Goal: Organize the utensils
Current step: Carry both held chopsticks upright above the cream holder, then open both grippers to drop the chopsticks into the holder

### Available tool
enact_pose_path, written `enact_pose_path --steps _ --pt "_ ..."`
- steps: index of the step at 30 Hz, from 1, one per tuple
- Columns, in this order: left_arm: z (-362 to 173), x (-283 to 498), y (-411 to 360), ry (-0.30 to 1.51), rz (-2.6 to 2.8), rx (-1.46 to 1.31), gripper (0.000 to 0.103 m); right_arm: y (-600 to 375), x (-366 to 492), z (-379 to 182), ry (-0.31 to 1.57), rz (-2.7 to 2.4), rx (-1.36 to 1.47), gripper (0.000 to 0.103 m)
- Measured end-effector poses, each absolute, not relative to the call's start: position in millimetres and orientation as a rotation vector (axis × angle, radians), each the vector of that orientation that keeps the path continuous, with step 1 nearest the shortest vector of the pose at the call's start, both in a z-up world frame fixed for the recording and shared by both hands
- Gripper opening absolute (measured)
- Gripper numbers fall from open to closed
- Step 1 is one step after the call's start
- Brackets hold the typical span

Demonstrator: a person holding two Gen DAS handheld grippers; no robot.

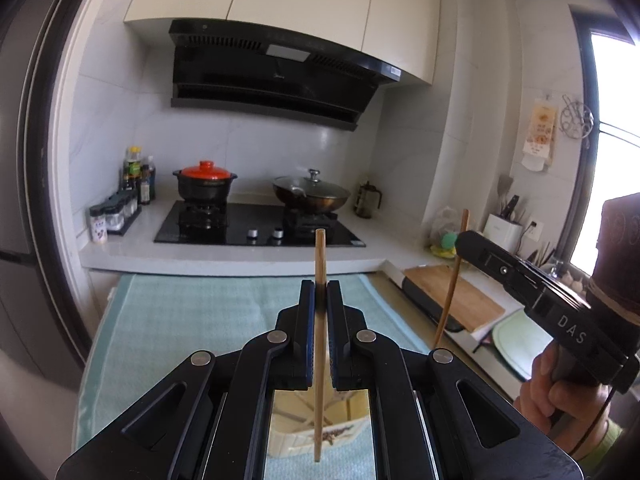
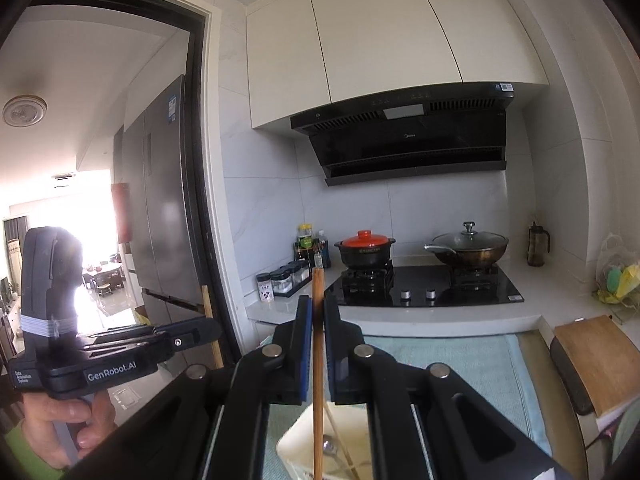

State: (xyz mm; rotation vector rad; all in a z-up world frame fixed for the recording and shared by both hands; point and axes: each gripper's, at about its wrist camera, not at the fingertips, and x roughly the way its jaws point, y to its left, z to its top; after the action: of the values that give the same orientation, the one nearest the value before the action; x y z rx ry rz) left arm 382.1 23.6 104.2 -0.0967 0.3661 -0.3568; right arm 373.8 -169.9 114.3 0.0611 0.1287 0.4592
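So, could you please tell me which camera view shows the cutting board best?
The left wrist view: the wooden cutting board lies there with nearly its whole top visible, crossed only by the chopstick held in the right gripper. The right wrist view catches just one corner of it at the frame's edge.

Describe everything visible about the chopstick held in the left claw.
The chopstick is a thin, light-brown stick that looks like wood or bamboo, with a squared top end. It stands nearly upright, pinched partway along its length between the pads of the shut left claw, with a dark band at the grip. Its top rises above the fingers; its lower part hangs below them, over a cream box on a teal mat. In the right wrist view it shows as a short stretch beside the doorframe. Only the claw touches it.
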Motion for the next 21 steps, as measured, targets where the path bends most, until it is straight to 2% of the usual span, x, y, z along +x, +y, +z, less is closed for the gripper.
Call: enact_pose_path --steps 7,18,19,21 --pt "76.1 442.1 13.6 0.398 -0.317 -0.087 0.004 -153.8 446.7 87.1 0.145 0.45 0.06 0.006" --pt "-22.3 499.2 -0.9 0.626 -0.279 -0.073 0.004 -143.7 518.7 -18.5 0.515 0.449 0.071 0.007" --pt "-26.4 500.1 -0.9 0.64 -0.274 -0.075 0.008 -143.8 522.5 -22.4 0.535 0.44 0.071 0.007" --pt "-27.8 498.2 2.4 0.655 -0.26 -0.075 0.028 -146.5 522.2 -24.1 0.549 0.418 0.062 0.007"
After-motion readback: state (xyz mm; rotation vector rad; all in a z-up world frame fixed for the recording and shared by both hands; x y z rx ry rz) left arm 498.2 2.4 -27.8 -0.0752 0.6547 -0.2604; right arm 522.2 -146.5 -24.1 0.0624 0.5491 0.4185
